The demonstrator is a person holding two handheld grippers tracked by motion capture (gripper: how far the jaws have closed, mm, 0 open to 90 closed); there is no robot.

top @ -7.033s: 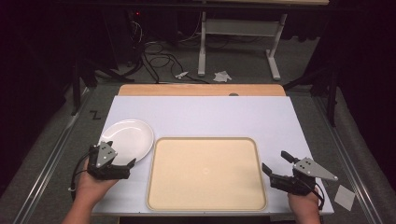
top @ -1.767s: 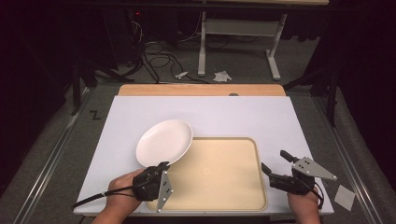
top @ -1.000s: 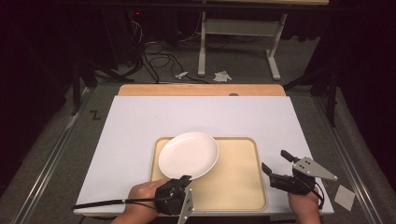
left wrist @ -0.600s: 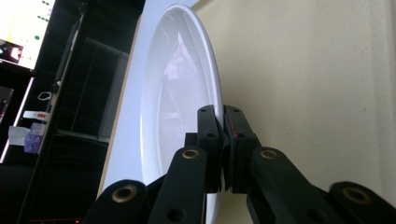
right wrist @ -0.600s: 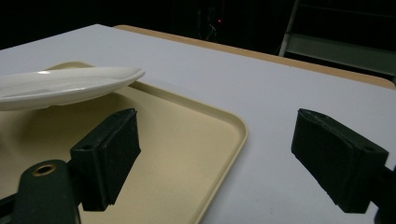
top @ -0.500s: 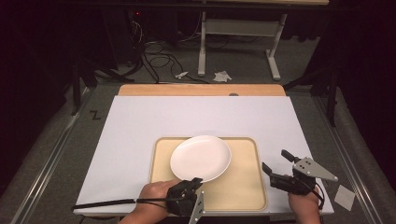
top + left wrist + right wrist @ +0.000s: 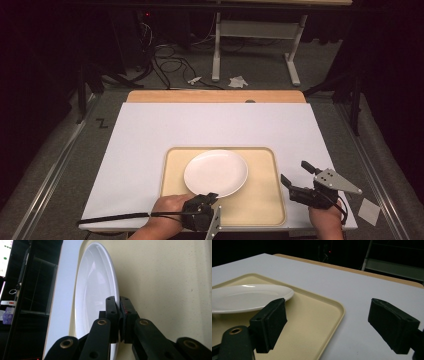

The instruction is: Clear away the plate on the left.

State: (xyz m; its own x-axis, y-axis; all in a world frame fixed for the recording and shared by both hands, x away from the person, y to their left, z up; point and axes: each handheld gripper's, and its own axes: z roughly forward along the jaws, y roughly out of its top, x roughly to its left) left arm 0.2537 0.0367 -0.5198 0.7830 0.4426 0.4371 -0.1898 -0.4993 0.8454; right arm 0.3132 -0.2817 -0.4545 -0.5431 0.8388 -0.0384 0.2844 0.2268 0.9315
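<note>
A wide white rectangular table (image 7: 150, 135) is seen, and on it a beige rectangular plastic tray (image 7: 260, 200). Over the tray's middle a round white ceramic plate (image 7: 215, 173) is held by its near rim, clamped between the jaws of the left hand-held gripper (image 7: 212, 196). The right hand-held gripper (image 7: 295, 172) is kept wide apart, empty, beside the tray. The plate is judged stiff, smooth, slippery and breakable; the thin rim is the only good hold.

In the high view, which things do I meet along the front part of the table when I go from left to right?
Bare white table top → left gripper, shut on the near rim of the white plate over the beige tray → right gripper, jaws apart, beside the tray's right edge.
</note>
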